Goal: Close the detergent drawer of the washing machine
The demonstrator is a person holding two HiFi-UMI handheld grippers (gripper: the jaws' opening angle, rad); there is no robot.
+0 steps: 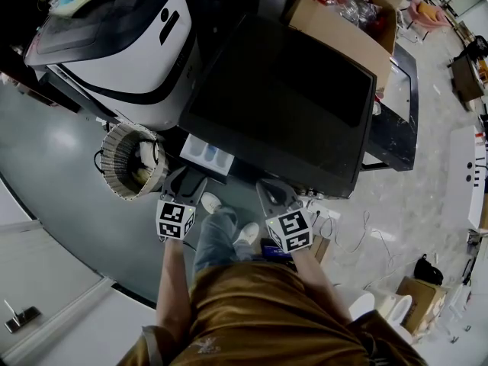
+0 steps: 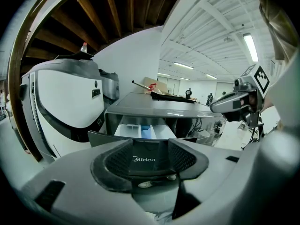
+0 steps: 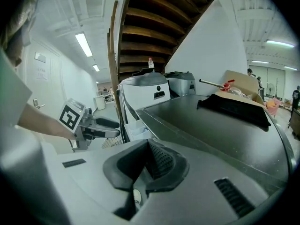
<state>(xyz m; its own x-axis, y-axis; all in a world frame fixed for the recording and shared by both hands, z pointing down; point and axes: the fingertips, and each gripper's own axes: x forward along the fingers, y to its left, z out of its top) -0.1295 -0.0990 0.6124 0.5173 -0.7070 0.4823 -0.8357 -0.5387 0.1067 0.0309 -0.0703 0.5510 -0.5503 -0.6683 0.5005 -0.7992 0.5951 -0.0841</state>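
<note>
Drawer point(image 1: 206, 154) stands open at the washer's point(image 1: 282, 97) front left corner; its dark panel point(image 2: 143, 159) reads "Midea". Left gripper point(image 1: 185, 183), jaws apart, frames that panel. Right gripper point(image 1: 274, 194), jaws together and empty, is beside it.

The washing machine point(image 1: 282, 97) looks glossy, its detergent drawer point(image 1: 207, 155) smooth white plastic.

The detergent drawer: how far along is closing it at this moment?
Done: nothing yet. The detergent drawer stands pulled out of the washing machine, its compartments showing. In hand: the left claw, open, points at the drawer's front. Left: push the drawer fully in.
</note>
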